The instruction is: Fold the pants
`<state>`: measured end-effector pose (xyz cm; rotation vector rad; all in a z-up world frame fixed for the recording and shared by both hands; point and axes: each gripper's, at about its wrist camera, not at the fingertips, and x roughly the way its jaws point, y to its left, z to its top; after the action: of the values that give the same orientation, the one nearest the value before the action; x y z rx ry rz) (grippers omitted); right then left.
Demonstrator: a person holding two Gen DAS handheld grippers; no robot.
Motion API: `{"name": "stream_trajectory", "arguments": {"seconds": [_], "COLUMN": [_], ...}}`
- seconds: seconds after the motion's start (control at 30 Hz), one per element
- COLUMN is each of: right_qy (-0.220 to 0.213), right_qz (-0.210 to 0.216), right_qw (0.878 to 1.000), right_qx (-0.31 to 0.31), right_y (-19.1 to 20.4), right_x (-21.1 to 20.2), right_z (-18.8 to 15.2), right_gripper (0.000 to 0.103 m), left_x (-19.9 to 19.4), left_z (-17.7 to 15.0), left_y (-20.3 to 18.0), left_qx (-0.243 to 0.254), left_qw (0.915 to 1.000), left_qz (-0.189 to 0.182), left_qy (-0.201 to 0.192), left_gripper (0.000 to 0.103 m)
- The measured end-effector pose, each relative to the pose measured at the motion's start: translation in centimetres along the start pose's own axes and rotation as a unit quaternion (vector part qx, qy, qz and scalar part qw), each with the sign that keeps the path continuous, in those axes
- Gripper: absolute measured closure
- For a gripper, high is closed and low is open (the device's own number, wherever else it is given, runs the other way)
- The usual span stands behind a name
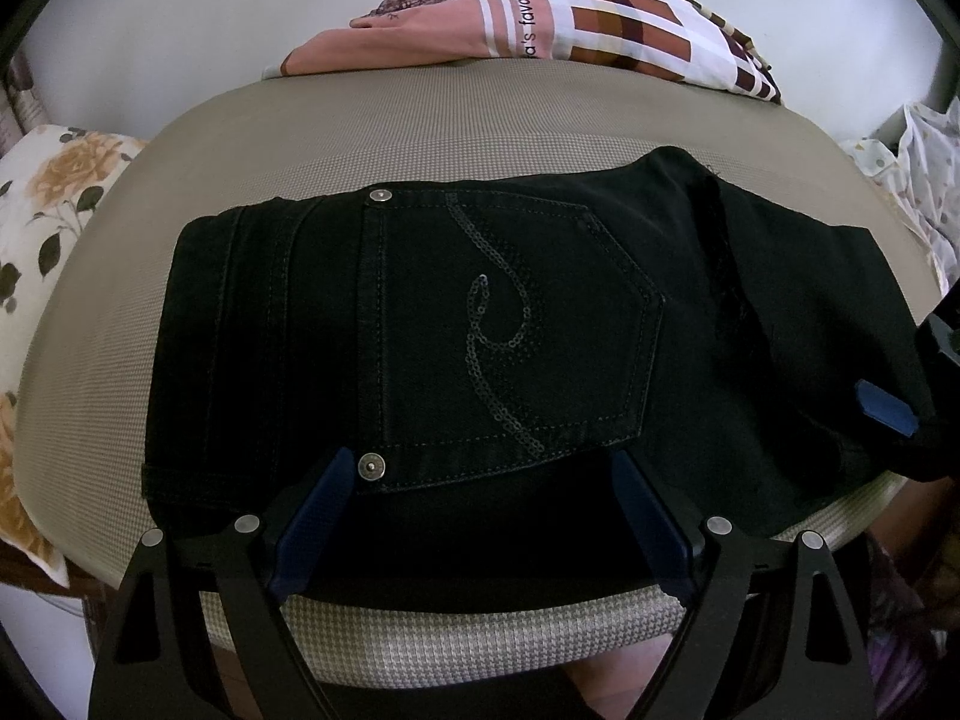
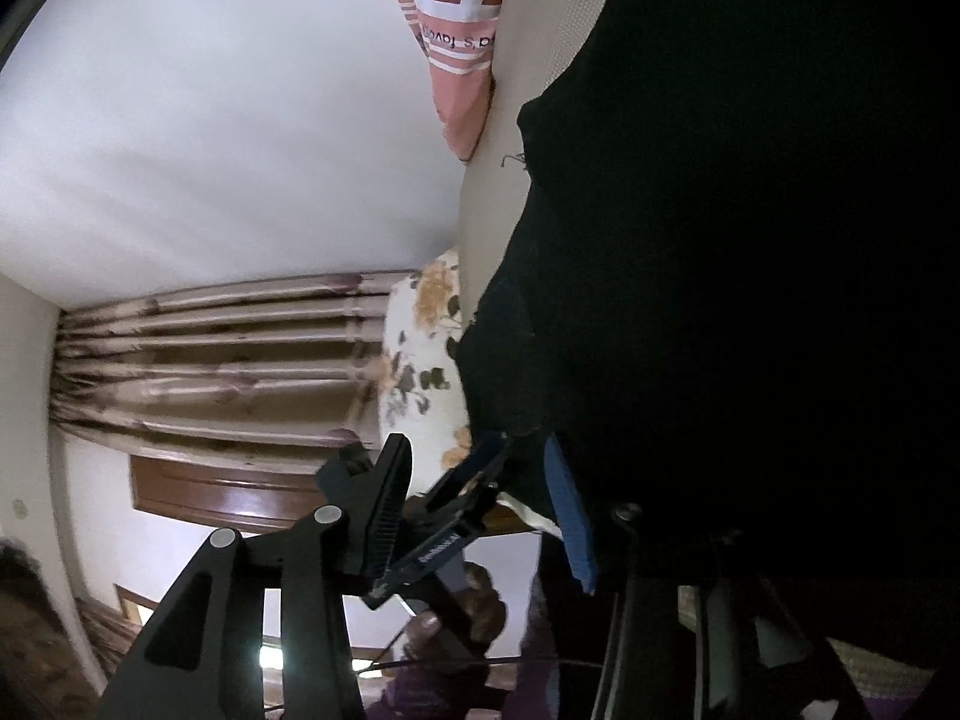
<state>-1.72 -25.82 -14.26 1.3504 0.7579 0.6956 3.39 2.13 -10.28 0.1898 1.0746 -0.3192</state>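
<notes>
The black pants [image 1: 456,324] lay folded on the beige cushioned surface [image 1: 420,120], back pocket [image 1: 510,330] up with its sequin swirl showing, probably so the bundle could be pressed flat before another fold. The left gripper [image 1: 480,468] hung over the near edge of the pants with its blue-padded fingers [image 1: 318,516] spread wide, holding nothing; that placement suited smoothing or reaching for the waistband side. The right gripper [image 2: 528,480] sat at the leg end, and in the right wrist view black cloth ran between its fingers, though the dark fabric hid whether they were truly clamped, so its state could not be told. Behind the pants, a pink patterned cloth [image 1: 540,30] bore partial writing reading "'s favorite". A floral pillow [image 1: 54,204] lay at the left.
</notes>
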Motion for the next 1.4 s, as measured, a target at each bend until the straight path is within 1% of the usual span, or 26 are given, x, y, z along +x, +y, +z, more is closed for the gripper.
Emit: {"name": "stream_trajectory", "arguments": {"seconds": [0.1, 0.37, 0.4, 0.43, 0.47, 0.5, 0.53, 0.57, 0.6, 0.63, 0.7, 0.77, 0.83, 0.87, 0.97, 1.03, 1.07, 1.1, 1.17, 1.23, 1.3, 1.33, 1.37, 1.4], "right_qy": [0.000, 0.013, 0.016, 0.016, 0.006, -0.014, -0.039, -0.073, -0.095, -0.127, -0.174, -0.219, -0.254, -0.273, -0.316, -0.335, -0.338, -0.335, -0.322, -0.304, -0.284, -0.273, -0.264, -0.259], "right_qz": [-0.006, -0.045, -0.040, -0.024, -0.004, 0.008, 0.010, 0.012, 0.015, 0.017, 0.010, -0.006, -0.009, -0.005, 0.027, 0.048, 0.054, 0.052, 0.030, -0.006, -0.061, -0.101, -0.141, -0.168], "right_qw": [1.000, 0.998, 0.998, 0.999, 1.000, 0.999, 0.999, 0.996, 0.995, 0.991, 0.984, 0.975, 0.967, 0.962, 0.943, 0.932, 0.931, 0.932, 0.940, 0.949, 0.955, 0.956, 0.954, 0.951], "right_qx": [-0.004, -0.038, -0.036, -0.030, -0.024, -0.027, -0.034, -0.040, -0.039, -0.037, -0.034, -0.025, 0.001, 0.023, 0.097, 0.125, 0.129, 0.125, 0.107, 0.084, 0.059, 0.044, 0.027, 0.014], "right_y": [0.0, 0.7, 0.8, 0.9, 1.2, 1.7, 2.2, 2.7, 2.8, 2.9, 3.0, 2.2, 0.5, -0.7, -4.3, -5.6, -5.8, -5.7, -4.7, -3.8, -3.0, -2.4, -2.0, -2.0], "right_x": [0.4, 1.4, 1.3, 0.9, 0.1, -1.3, -3.0, -5.7, -7.6, -10.3, -14.4, -18.4, -21.3, -22.6, -24.7, -25.5, -25.8, -25.7, -24.9, -24.0, -22.7, -22.0, -21.6, -21.4], "right_z": [-0.1, -0.2, 0.0, 0.2, 0.4, 0.7, 0.9, 1.1, 1.1, 0.9, 0.2, -1.1, -2.3, -3.1, -4.5, -4.7, -4.5, -4.3, -3.8, -3.2, -2.7, -2.5, -2.3, -2.1], "right_gripper": [0.060, 0.063, 0.060, 0.059, 0.057, 0.056, 0.055, 0.054, 0.053, 0.052, 0.048, 0.044, 0.043, 0.043, 0.043, 0.043, 0.042, 0.042, 0.040, 0.038, 0.038, 0.038, 0.038, 0.038], "left_x": [0.0, -0.1, -0.1, -0.2, -0.4, -0.5, -0.8, -1.1, -1.3, -1.3, -1.4, -1.2, -1.2, -1.3, -2.2, -2.7, -3.0, -3.3, -3.9, -4.2, -4.4, -4.5, -4.6, -4.7], "left_z": [0.0, 0.1, 0.1, 0.2, 0.2, 0.3, 0.3, 0.4, 0.5, 0.6, 0.6, 0.6, 0.6, 0.6, 0.8, 1.0, 1.2, 1.2, 1.2, 1.1, 0.9, 0.8, 0.8, 0.7], "left_y": [0.0, 0.4, 0.4, 0.5, 0.6, 0.7, 0.9, 1.1, 1.4, 1.6, 2.1, 2.3, 2.4, 2.4, 2.5, 2.6, 2.8, 3.1, 4.2, 5.5, 6.9, 7.8, 8.4, 9.1], "left_qx": [-0.001, -0.011, -0.011, -0.011, -0.012, -0.013, -0.016, -0.019, -0.026, -0.031, -0.042, -0.051, -0.055, -0.056, -0.053, -0.053, -0.055, -0.059, -0.076, -0.096, -0.115, -0.124, -0.129, -0.134], "left_qw": [1.0000, 0.9999, 0.9999, 0.9999, 0.9999, 0.9999, 0.9998, 0.9997, 0.9995, 0.9993, 0.9988, 0.9984, 0.9981, 0.9981, 0.9983, 0.9983, 0.9982, 0.9980, 0.9966, 0.9946, 0.9923, 0.9913, 0.9907, 0.9903], "left_qz": [0.000, -0.010, -0.009, -0.007, -0.006, -0.005, -0.006, -0.007, -0.009, -0.012, -0.019, -0.024, -0.026, -0.026, -0.019, -0.015, -0.015, -0.016, -0.025, -0.037, -0.045, -0.042, -0.038, -0.034], "left_qy": [0.000, 0.002, 0.003, 0.002, 0.000, -0.003, -0.008, -0.012, -0.016, -0.017, -0.015, -0.009, -0.006, -0.006, -0.011, -0.015, -0.016, -0.016, -0.016, -0.014, -0.013, -0.014, -0.016, -0.017], "left_gripper": [0.015, 0.015, 0.015, 0.015, 0.015, 0.015, 0.015, 0.015, 0.015, 0.015, 0.015, 0.015, 0.015, 0.015, 0.015, 0.015, 0.015, 0.015, 0.015, 0.015, 0.015, 0.015, 0.015, 0.015]}}
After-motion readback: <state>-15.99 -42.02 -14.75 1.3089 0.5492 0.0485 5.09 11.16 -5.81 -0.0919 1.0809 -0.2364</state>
